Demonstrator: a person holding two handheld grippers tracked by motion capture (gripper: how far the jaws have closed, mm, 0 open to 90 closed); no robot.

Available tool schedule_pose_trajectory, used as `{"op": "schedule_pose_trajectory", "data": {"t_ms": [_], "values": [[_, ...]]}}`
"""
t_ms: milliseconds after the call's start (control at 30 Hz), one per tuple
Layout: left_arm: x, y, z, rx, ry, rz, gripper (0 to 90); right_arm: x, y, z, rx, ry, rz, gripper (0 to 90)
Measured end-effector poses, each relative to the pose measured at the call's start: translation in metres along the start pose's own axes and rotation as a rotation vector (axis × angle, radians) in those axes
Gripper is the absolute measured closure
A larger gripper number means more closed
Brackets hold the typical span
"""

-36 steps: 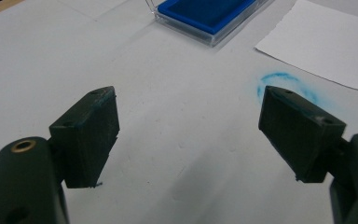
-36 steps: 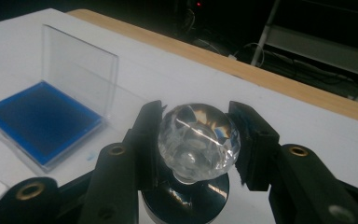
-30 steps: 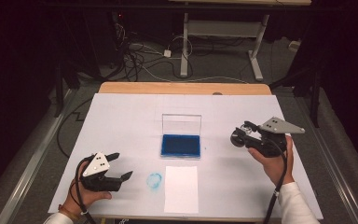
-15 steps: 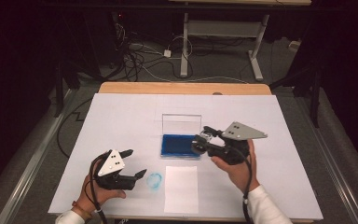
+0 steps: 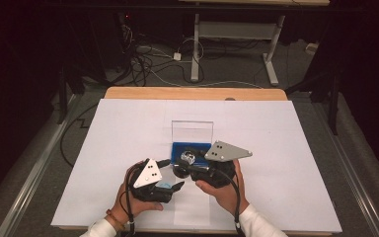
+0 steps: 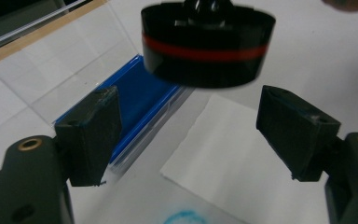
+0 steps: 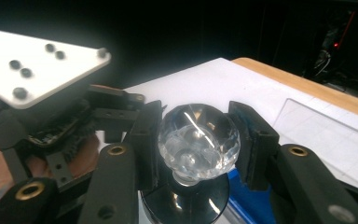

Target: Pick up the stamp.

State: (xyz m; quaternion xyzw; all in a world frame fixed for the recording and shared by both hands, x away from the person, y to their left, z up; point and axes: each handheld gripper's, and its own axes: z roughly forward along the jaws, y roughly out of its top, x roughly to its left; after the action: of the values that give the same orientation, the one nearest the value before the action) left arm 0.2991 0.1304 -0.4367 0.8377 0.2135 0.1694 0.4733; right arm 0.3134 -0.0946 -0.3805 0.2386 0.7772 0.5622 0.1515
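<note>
Overhead first: the right gripper (image 5: 183,170) carries a stamp (image 5: 187,158) between the blue ink pad (image 5: 193,148), lid up, and the white paper (image 5: 190,210) near the table's (image 5: 276,148) front edge. Left gripper (image 5: 175,187) sits just left of the paper, over a blue mark.

Left gripper view: jaws wide apart, holding nothing; the stamp's black base with its red band (image 6: 207,44) hangs in the air above the pad (image 6: 140,95) and paper (image 6: 223,154). A blue print (image 6: 186,218) lies on the table below.

Right gripper view: jaws clamped on the stamp's clear faceted knob (image 7: 198,140).

Judgement: stamp is picked up, likely inked; pressing onto paper remains
</note>
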Motion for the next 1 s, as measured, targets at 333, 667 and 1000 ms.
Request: {"op": "schedule_pose_trajectory", "data": {"t_ms": [333,667,1000], "values": [[-0.006,0.005,0.011,0.029,-0.008,0.047,30.5,0.001,-0.011,0.006,0.039,0.020,-0.001,57.5],[-0.006,0.004,0.014,0.069,-0.019,0.063,35.5,0.004,-0.015,0.009,0.041,0.031,-0.005,57.6],[-0.007,0.006,0.014,0.123,-0.003,0.113,36.3,0.004,-0.018,0.009,0.051,0.038,0.004,57.6]]}}
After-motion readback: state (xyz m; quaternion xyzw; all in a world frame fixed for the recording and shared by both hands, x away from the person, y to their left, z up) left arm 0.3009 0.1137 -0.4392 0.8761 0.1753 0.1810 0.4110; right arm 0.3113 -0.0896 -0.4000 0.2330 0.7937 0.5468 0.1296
